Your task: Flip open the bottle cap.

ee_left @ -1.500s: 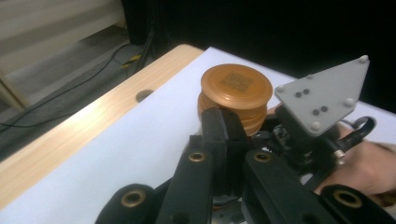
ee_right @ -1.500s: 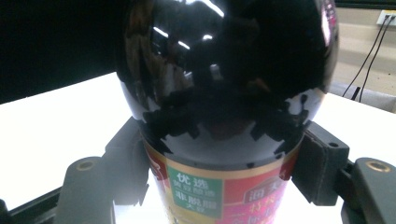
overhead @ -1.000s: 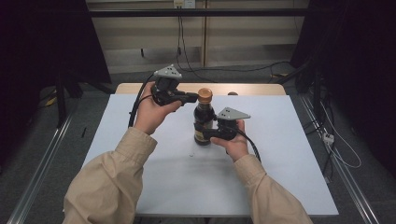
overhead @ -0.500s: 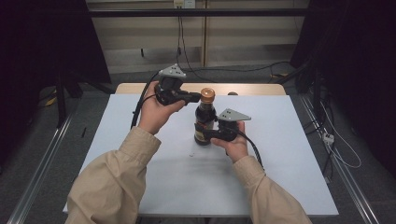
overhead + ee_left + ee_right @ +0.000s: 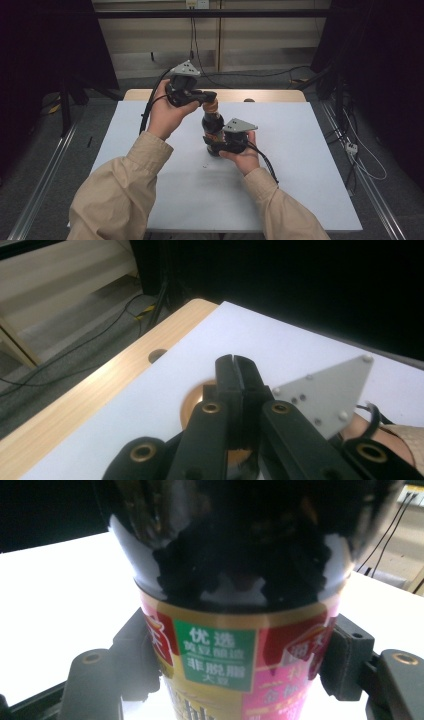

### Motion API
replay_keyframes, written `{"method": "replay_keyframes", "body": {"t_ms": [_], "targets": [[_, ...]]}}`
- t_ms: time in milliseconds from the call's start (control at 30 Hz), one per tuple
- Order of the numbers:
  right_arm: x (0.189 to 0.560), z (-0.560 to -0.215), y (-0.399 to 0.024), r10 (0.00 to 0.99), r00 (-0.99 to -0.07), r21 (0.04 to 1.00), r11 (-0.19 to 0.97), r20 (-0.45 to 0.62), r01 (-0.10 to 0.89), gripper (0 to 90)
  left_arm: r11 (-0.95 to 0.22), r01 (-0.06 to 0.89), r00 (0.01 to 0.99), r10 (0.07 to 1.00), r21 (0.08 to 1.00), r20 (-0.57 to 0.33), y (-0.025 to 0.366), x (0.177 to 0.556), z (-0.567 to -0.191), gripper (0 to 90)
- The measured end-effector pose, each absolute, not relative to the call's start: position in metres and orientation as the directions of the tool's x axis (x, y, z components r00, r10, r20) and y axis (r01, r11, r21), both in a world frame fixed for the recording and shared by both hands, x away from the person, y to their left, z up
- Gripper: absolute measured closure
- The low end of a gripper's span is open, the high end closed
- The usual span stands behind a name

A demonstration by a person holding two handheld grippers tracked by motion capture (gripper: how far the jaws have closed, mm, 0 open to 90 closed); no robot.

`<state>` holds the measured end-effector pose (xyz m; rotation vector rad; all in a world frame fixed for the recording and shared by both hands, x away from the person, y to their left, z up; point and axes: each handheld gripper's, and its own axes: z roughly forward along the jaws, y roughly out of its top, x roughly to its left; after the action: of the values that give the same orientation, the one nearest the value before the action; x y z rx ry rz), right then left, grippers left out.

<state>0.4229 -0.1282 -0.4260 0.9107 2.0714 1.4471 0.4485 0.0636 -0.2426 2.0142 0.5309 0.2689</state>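
- Dark glass bottle [image 5: 212,125] is standing upright near the middle of the white table [image 5: 310,165], glossy, with rounded shoulders.
- Its label [image 5: 220,655] is showing a green panel with white Chinese characters, "优选" legible at the top, flanked by red, gold and pink fields; the rest is too blurred to read.
- Right gripper [image 5: 220,145] is clamping the bottle's lower body, a black jaw pressing each side of the label.
- Left gripper [image 5: 207,95] is reaching in level at the orange-brown cap [image 5: 212,105]; in the left gripper view its jaws are sitting closed together above the cap [image 5: 192,402], pinching nothing visible.
- Grey three-cornered plate [image 5: 325,395] is riding on the right gripper.
- Wooden table edge [image 5: 100,390] is running along the white surface.
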Motion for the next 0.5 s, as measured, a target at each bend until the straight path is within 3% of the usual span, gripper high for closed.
{"method": "replay_keyframes", "body": {"t_ms": [100,367,433,500], "targets": [[0.428,-0.426,-0.139,0.756,-0.646,0.932,0.152,0.105,0.329,29.1,-0.417,0.275,0.876,0.48,0.866,-0.047,0.075,0.45,-0.251,90.0],[0.426,-0.412,-0.136,0.747,-0.657,0.934,0.158,0.099,0.321,24.8,-0.444,0.289,0.873,0.486,0.848,-0.043,0.084,0.451,-0.26,90.0],[0.426,-0.409,-0.136,0.751,-0.642,0.943,0.08,0.156,0.322,23.3,-0.448,0.29,0.874,0.483,0.846,-0.043,0.086,0.45,-0.26,90.0],[0.427,-0.402,-0.136,0.751,-0.642,0.946,0.077,0.152,0.314,21.4,-0.453,0.29,0.875,0.482,0.843,-0.042,0.088,0.45,-0.26,90.0]]}}
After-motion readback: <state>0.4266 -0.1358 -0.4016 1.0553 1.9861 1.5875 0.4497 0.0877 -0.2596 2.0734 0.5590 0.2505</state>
